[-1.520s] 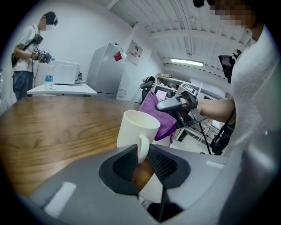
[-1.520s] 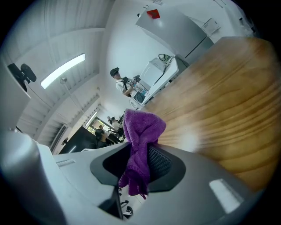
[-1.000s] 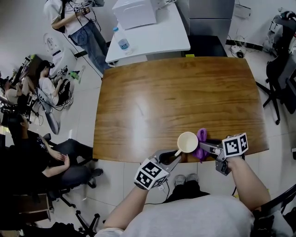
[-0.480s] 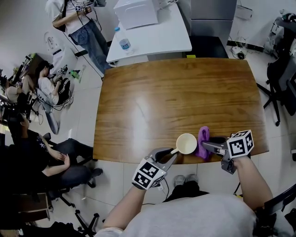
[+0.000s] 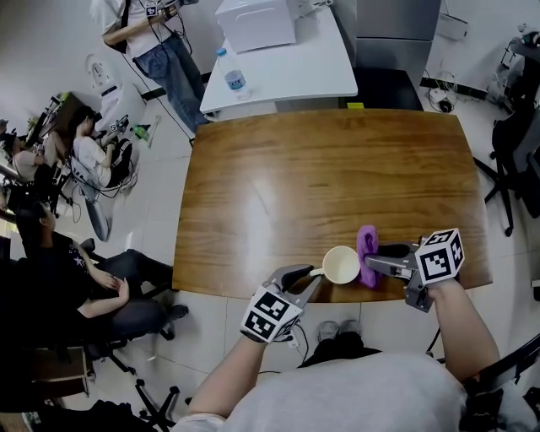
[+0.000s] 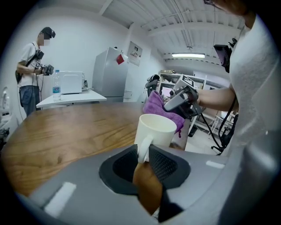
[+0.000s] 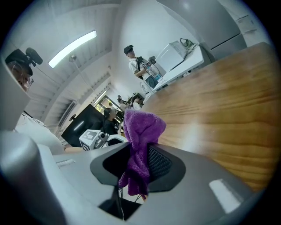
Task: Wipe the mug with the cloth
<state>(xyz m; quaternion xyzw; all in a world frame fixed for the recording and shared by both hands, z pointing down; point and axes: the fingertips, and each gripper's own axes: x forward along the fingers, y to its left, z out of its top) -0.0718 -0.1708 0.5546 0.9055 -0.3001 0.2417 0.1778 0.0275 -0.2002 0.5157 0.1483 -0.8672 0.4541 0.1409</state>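
Note:
A white mug hangs over the table's front edge, upright. My left gripper is shut on its handle, seen pinched between the two pads in the left gripper view. A purple cloth is bunched against the mug's right side. My right gripper is shut on it; in the right gripper view the cloth sticks up out of the jaws and hangs below them. In the left gripper view the cloth sits behind the mug, touching its far rim.
The wooden table stretches away from me. Behind it stands a white table with a white box and a water bottle. People sit and stand at the left. Office chairs stand at the right.
The right gripper has drifted a little to the right and away, and the cloth has slid along the mug's right side. The left gripper keeps its hold on the handle.

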